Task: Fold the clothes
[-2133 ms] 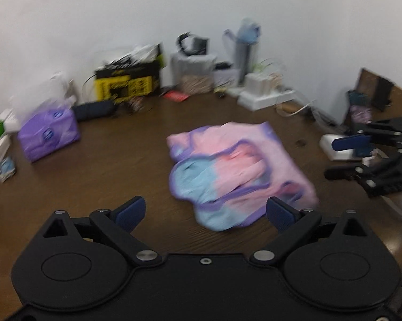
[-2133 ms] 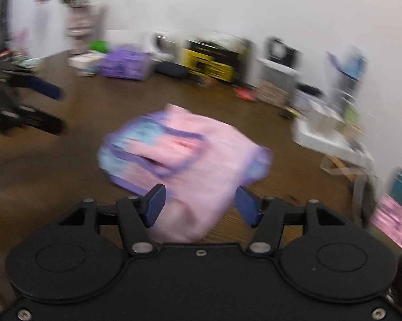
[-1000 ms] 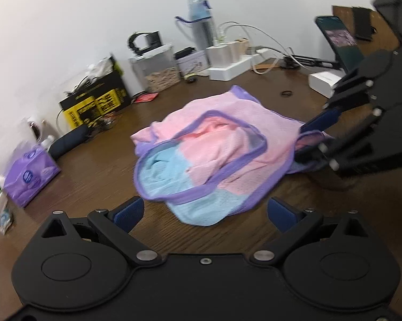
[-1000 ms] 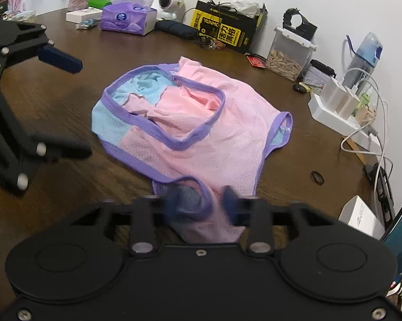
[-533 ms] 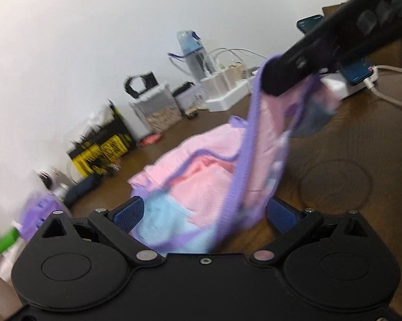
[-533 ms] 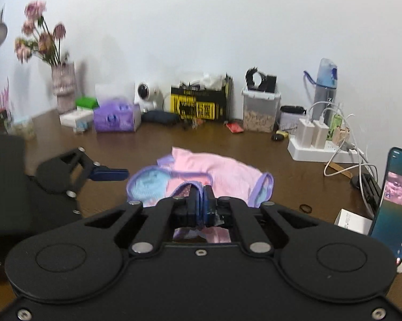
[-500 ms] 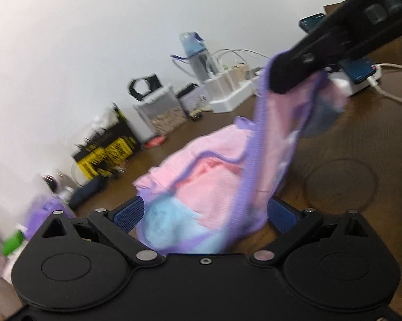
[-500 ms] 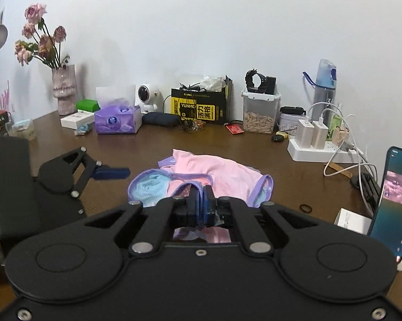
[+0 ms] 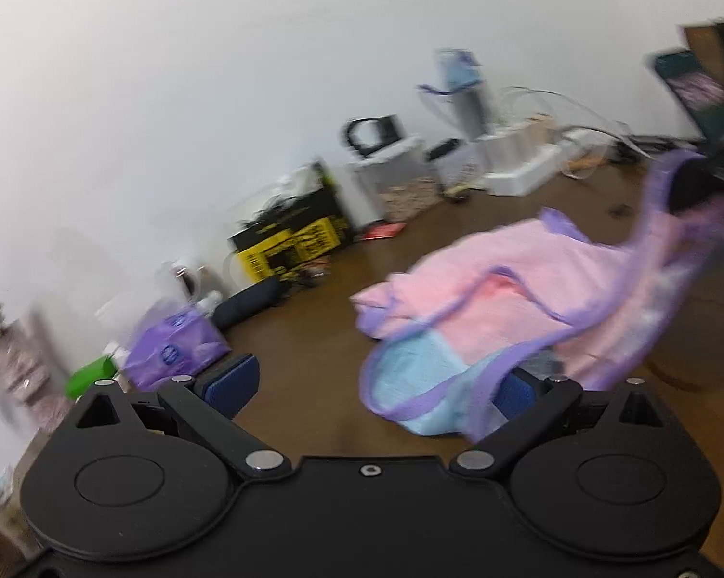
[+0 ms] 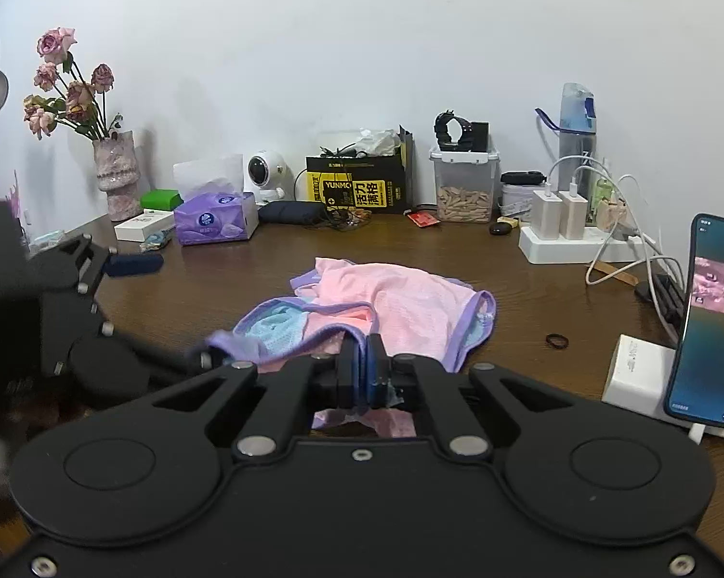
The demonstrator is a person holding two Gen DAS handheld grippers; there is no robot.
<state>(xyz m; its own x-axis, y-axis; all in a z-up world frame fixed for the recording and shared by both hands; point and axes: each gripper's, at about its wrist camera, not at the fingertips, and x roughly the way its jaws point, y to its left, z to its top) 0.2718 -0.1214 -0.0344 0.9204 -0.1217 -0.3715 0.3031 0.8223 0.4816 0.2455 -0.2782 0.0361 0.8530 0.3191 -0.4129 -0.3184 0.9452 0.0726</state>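
While the left gripper (image 9: 371, 387) is waiting with fingers spread wide, the right gripper (image 10: 361, 368) is pinching the purple trim of the pink-and-blue garment (image 10: 400, 308), apparently lifting one edge off the table (image 10: 530, 289) for folding.

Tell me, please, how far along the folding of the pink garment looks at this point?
Early. Nothing is folded yet: the pink garment lies crumpled on the table. In hand: the right gripper is shut on its purple-trimmed edge and holds that edge up off the table, while the left gripper is open at the light-blue end, gripping nothing. Left: take the other edge, spread it flat, then fold.
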